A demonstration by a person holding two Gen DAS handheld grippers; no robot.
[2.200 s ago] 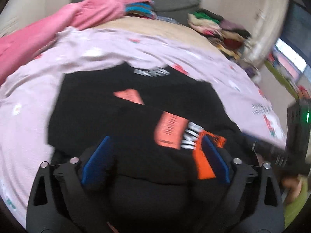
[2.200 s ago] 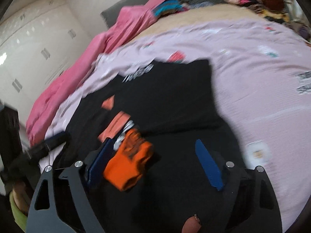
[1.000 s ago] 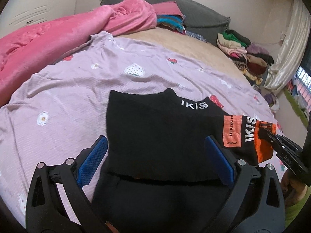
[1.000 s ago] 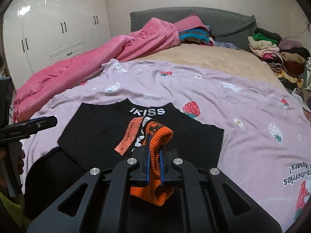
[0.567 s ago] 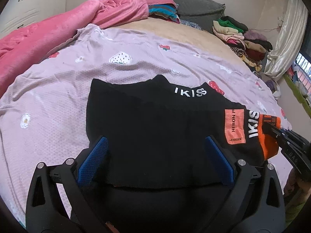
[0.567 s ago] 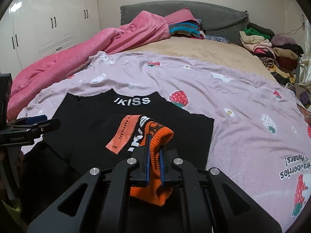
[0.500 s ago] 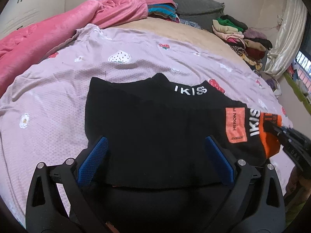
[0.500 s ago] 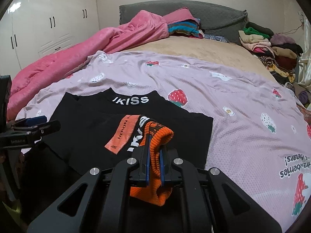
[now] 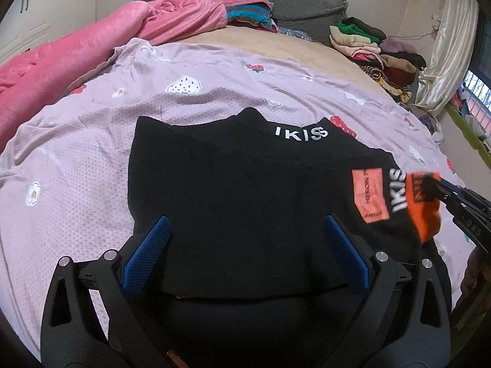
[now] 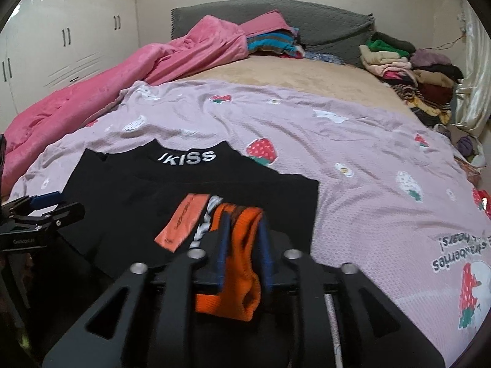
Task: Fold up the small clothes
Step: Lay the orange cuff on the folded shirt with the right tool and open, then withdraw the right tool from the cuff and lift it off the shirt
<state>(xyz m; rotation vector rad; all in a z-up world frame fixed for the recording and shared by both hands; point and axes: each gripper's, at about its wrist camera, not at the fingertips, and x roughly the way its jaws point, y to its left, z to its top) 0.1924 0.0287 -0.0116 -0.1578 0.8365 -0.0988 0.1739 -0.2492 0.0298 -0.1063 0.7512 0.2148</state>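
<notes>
Sweater [image 9: 245, 208], black, lies folded on the lilac sheet [image 9: 92, 159] of the bed. Right gripper [image 10: 244, 230] has just been easing apart, orange cuff [image 10: 242, 245] loose between its fingers. Left gripper [image 9: 245, 245] hovers with fingers spread wide, empty.

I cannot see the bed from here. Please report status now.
Left gripper open over black sweater. Right gripper jaws just opening, orange cuff between them. Nothing in the way.
</notes>
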